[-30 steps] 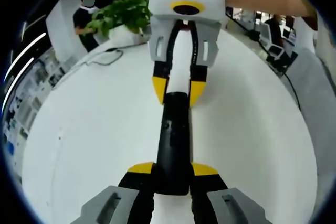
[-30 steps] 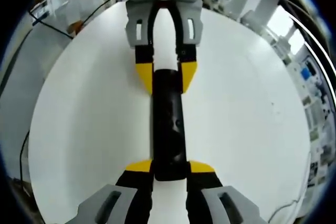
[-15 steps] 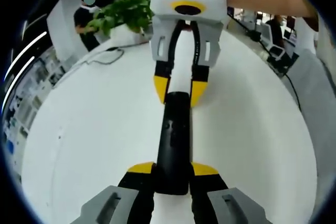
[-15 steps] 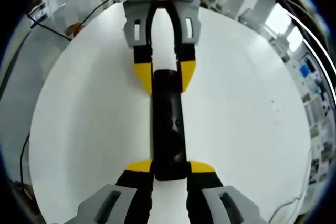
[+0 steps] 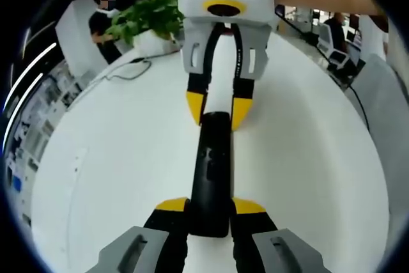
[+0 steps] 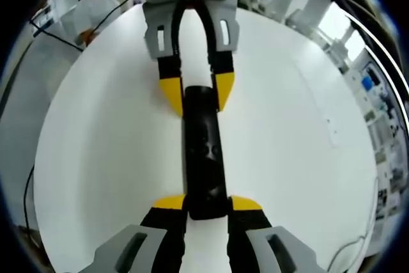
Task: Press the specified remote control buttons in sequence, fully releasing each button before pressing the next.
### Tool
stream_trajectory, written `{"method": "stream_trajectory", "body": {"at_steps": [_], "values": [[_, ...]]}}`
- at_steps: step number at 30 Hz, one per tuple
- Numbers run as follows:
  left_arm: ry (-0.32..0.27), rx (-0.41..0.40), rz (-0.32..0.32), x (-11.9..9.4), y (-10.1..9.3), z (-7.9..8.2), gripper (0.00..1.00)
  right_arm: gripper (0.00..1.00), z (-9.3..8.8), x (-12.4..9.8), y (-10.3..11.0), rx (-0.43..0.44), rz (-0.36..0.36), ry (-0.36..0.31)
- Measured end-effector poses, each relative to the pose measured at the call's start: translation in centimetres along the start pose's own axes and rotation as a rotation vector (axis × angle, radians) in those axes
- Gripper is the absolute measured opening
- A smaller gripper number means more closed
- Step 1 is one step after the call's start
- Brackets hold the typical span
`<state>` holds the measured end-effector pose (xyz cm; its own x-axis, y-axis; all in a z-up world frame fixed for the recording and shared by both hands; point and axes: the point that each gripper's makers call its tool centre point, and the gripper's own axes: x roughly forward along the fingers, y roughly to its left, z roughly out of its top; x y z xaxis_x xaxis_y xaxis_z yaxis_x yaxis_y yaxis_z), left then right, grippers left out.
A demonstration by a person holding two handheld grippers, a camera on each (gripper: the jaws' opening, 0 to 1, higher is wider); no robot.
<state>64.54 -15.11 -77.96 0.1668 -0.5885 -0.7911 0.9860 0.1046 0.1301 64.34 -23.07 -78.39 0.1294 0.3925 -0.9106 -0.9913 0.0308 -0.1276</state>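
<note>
White round tabletop [image 5: 115, 177] carries 1 slim black plastic remote control [image 5: 212, 174], held above or on it, I cannot tell which; its long axis runs straight from 1 gripper to the other; the left gripper [image 5: 211, 208] clamps narrow on the near end, the right gripper [image 6: 206, 204] clamps the opposite end; neither is nearer the buttons, so 1 must let go to press.

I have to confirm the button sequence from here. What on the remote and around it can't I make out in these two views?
- Button labels on the remote: too small and dark, both views.
- Remote's near end: covered by the left gripper in its view, by the right gripper in its own.
- Whether any button is pressed: cannot tell.
- Table edges: bent by fisheye.
</note>
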Motion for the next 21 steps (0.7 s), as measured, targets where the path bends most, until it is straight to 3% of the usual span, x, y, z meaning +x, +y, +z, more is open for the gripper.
{"method": "stream_trajectory", "body": {"at_steps": [14,21], "values": [[-0.025,-0.034,0.065,-0.12,0.28,0.02,0.25,0.22,-0.45,0.1,-0.75,0.044,-0.055,-0.033],[-0.052,-0.089,0.077,-0.29,0.1,-0.32,0.33,0.27,-0.61,0.09,-0.75,0.107,-0.07,-0.082]]}}
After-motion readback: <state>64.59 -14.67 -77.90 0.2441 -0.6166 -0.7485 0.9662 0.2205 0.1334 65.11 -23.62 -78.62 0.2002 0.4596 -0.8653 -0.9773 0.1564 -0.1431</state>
